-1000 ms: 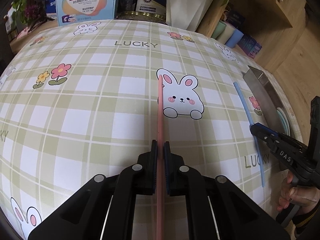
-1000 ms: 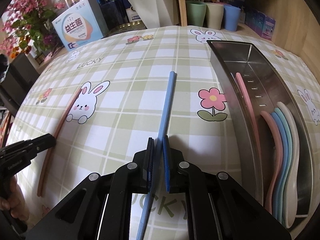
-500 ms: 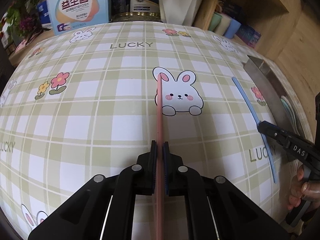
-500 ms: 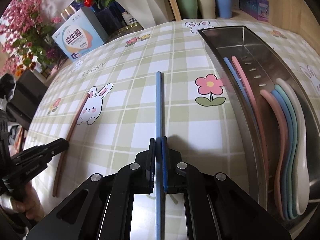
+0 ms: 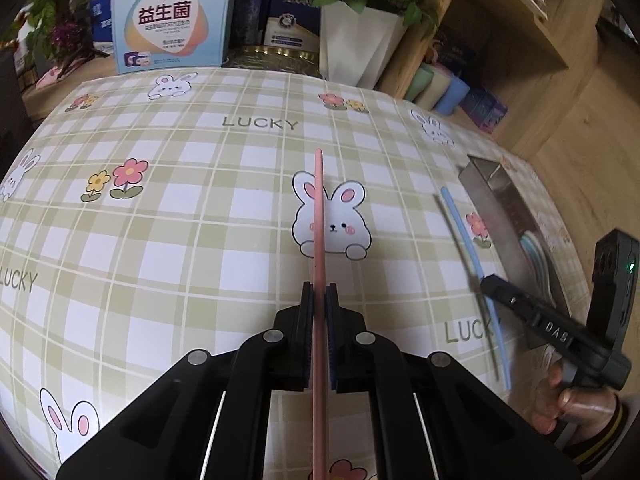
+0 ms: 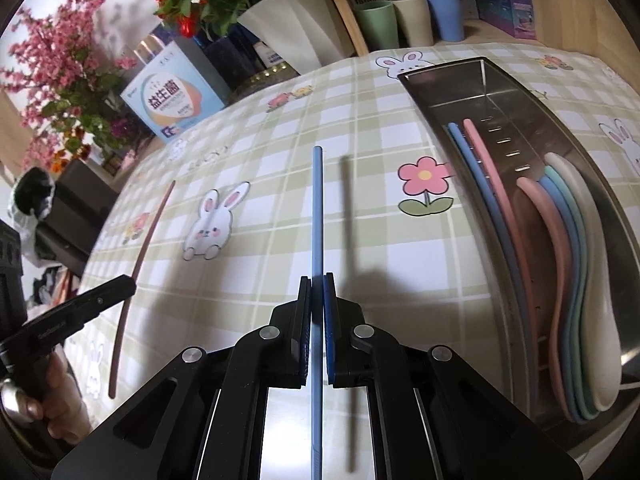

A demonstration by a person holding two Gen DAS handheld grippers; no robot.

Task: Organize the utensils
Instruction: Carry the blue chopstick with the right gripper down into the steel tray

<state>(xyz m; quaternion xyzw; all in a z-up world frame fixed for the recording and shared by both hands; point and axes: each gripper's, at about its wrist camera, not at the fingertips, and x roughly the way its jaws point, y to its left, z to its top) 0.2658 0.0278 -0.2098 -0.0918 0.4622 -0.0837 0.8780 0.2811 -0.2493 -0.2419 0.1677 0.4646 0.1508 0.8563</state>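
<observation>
Each camera sits just behind its own gripper's fingers and looks forward and steeply down along them at the checked tablecloth from close above. The left wrist view faces the far shelf, with the right gripper at its right edge. The right wrist view faces the same way from farther right, with the steel tray on its right and the left gripper on its left. Both views share the cloth's middle, the white planter and the blue-and-white box.
</observation>
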